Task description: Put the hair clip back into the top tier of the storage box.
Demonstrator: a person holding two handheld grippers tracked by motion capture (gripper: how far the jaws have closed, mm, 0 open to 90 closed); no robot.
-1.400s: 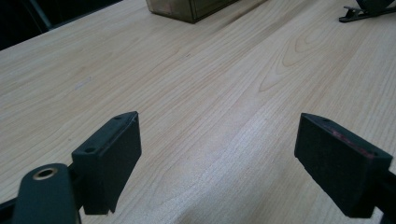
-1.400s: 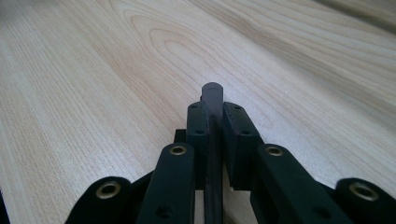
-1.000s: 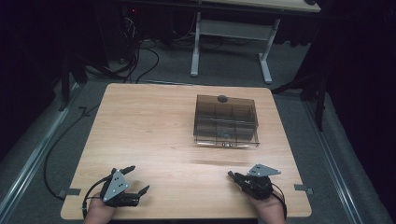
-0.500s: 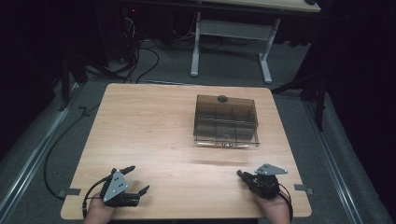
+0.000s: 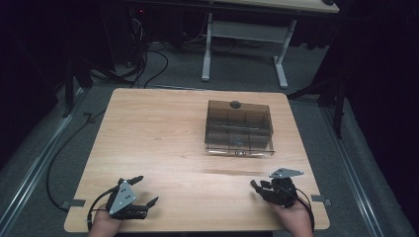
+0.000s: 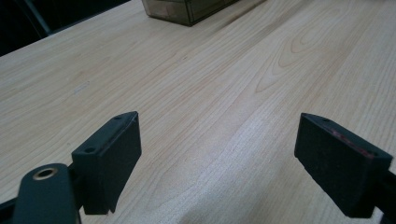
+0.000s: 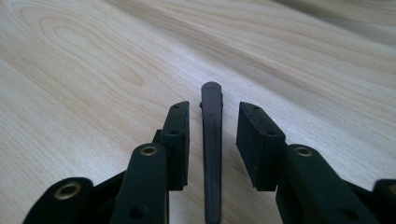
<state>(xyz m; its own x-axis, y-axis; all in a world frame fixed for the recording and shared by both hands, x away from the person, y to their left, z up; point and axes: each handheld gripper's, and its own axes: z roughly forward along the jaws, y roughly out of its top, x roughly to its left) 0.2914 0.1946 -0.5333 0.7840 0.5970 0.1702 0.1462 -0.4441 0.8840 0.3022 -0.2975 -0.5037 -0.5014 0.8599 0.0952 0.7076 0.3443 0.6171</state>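
- Right gripper [image 5: 261, 189], at the near right edge of the worktop [image 5: 163, 138], has just been opening its jaws; in the right gripper view [image 7: 212, 133] a slim dark clip [image 7: 211, 140] lies flat between the two pads, with a gap on either side, so it is released, not grasped.
- That clip points straight along the jaws, away from the camera. My guess is that the gripper is lined up over it so the pads can close squarely on its thin sides.
- Left gripper [image 5: 139, 190] rests at the near left edge, jaws spread wide with nothing between them. In the left gripper view [image 6: 217, 154] only bare wood lies between the pads [image 6: 112, 154]; it seems to be parked clear while the right hand works.
- Smoky transparent box [image 5: 239, 128], divided into compartments, sits toward the far right of the worktop, well apart from both grippers; a small dark knob-like thing [image 5: 235, 104] sits at its far edge. Its corner [image 6: 187, 9] shows at the top of the left gripper view.
- Nothing stands between the clip and the box; the wood between them is bare.
- Beyond the worktop, cables [image 5: 148, 54] trail on the floor and a white table frame [image 5: 244, 44] stands behind, out of the way.
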